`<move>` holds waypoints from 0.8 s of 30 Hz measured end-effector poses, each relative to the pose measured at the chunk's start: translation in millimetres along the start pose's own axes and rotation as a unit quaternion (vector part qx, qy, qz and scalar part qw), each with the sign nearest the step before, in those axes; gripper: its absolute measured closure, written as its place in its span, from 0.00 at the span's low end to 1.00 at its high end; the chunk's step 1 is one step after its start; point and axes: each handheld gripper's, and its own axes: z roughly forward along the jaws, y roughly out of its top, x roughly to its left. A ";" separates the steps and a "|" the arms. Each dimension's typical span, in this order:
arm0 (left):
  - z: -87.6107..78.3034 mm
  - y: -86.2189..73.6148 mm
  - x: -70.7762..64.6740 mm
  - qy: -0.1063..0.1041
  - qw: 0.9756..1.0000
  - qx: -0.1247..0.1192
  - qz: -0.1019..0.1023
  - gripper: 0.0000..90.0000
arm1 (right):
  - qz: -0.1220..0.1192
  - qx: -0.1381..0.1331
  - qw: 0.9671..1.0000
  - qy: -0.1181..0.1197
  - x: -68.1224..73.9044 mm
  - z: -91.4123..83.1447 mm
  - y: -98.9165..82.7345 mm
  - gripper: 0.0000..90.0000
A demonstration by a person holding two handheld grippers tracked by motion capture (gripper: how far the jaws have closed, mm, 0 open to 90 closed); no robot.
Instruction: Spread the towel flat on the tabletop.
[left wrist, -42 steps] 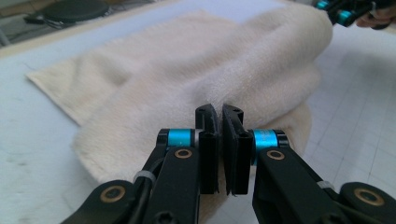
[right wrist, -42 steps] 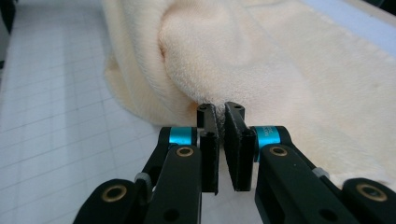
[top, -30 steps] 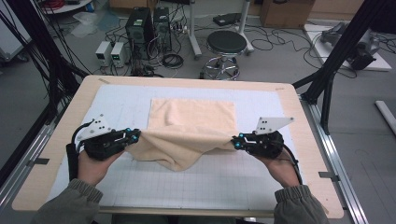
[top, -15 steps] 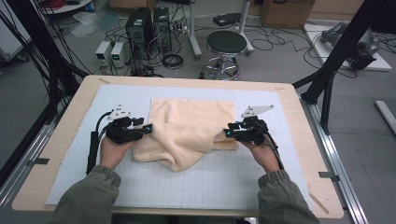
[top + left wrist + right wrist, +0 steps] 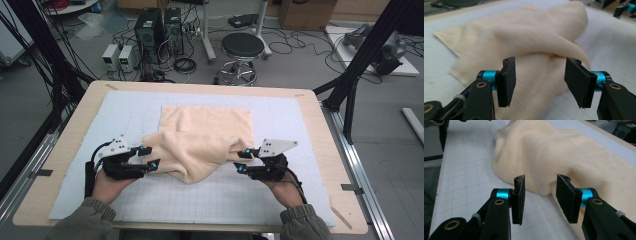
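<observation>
- Now you are letting go: your left claw point(image 5: 149, 157) and right claw point(image 5: 241, 161), jaws just opening, stand released beside the folded towel point(image 5: 202, 140).
- Next, regrip an edge to fold again.

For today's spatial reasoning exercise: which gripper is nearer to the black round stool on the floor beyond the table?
The right gripper. It sits at the cream towel's right edge, roughly below the stool in the high view. The left gripper is at the towel's left edge, farther across. Both have just been opening, off the towel.
</observation>
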 end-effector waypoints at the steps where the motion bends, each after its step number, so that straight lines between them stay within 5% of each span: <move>1: 2.2 -2.0 -2.0 -0.003 1.000 0.002 0.006 0.47 | -0.004 0.002 1.000 0.008 2.8 5.4 -1.4 0.65; 6: 13.1 -10.7 -2.0 -0.015 1.000 0.024 0.005 0.51 | 0.001 0.024 0.999 0.031 9.7 35.0 -9.1 0.66; 11: 28.0 -17.7 -0.7 -0.019 0.998 0.061 0.009 0.58 | 0.011 0.038 0.999 0.016 2.7 54.0 -10.4 0.68; 17: 41.5 -19.1 0.6 -0.008 0.996 0.090 0.020 0.70 | -0.006 0.079 0.997 0.005 -1.5 83.5 -8.3 0.69; 24: 47.0 -14.6 1.8 0.005 0.995 0.093 0.026 0.88 | -0.005 0.086 0.996 0.002 -3.3 97.5 -7.1 0.92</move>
